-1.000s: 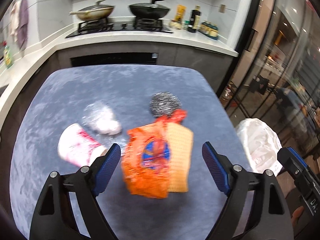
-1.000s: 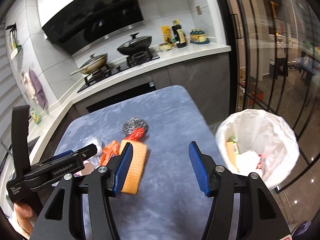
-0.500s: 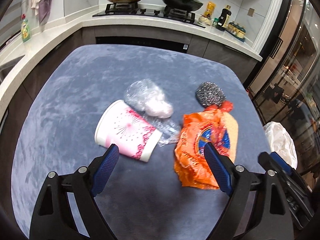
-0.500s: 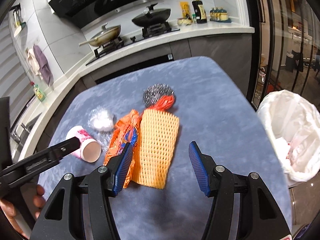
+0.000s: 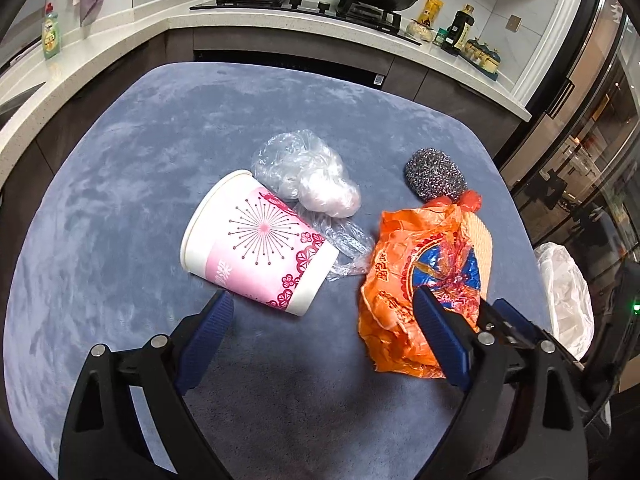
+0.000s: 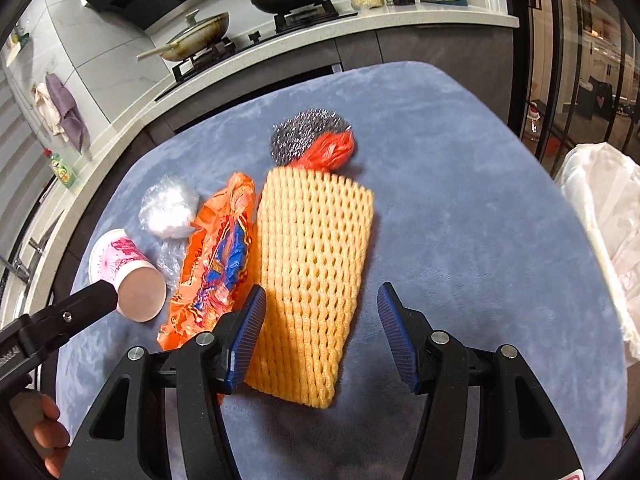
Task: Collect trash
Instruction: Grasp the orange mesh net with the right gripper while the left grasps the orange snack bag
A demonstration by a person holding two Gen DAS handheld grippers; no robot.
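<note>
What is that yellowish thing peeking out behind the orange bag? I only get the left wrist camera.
Observer: It's a yellow foam net sleeve, lying flat beside the orange bag. It is far longer than the sliver you see.
Operator: Is the other gripper grabbing it?
Observer: No. The right gripper is open. The net's near end lies between the jaws, which are not closed on it.
Operator: Who's holding my gripper?
Observer: A person's left hand shows in the bottom corner of the right view, behind the left gripper.
</note>
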